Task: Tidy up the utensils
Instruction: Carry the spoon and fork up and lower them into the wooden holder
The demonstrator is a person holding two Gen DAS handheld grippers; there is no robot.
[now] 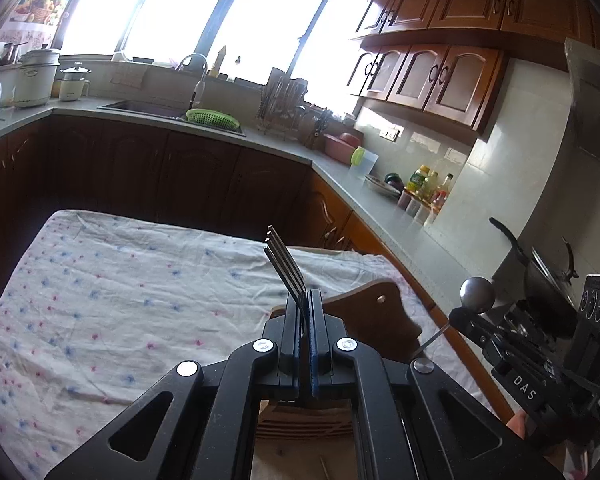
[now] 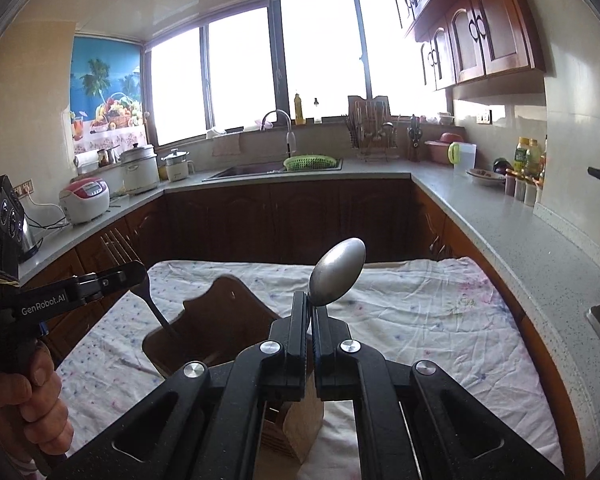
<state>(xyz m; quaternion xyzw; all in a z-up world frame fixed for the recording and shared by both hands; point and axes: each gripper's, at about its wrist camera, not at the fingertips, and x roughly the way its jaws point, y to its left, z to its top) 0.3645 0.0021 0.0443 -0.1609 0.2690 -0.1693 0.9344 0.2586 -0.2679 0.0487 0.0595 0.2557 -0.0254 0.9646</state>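
Fork and spoon held over wooden utensil holder.
L gripper (image 1: 304,300) clamps fork (image 1: 285,266), tines up; R gripper (image 2: 311,312) clamps spoon (image 2: 337,272), bowl up; holder (image 2: 216,320) near cloth's (image 2: 420,320) front edge.

We see a shiny steel four-tined fork (image 1: 285,264); a dull grey metal spoon (image 2: 337,273); a creased floral cotton cloth (image 2: 420,320); a smooth brown wooden holder (image 2: 220,320).

Looked forward along each gripper's fingers, close above the cloth-covered table (image 1: 100,300) (image 2: 440,320), toward the window (image 1: 268,20) (image 2: 320,52) and sink (image 1: 140,107) (image 2: 252,170). Shared table, counters, wooden holder (image 1: 376,316) (image 2: 220,312).
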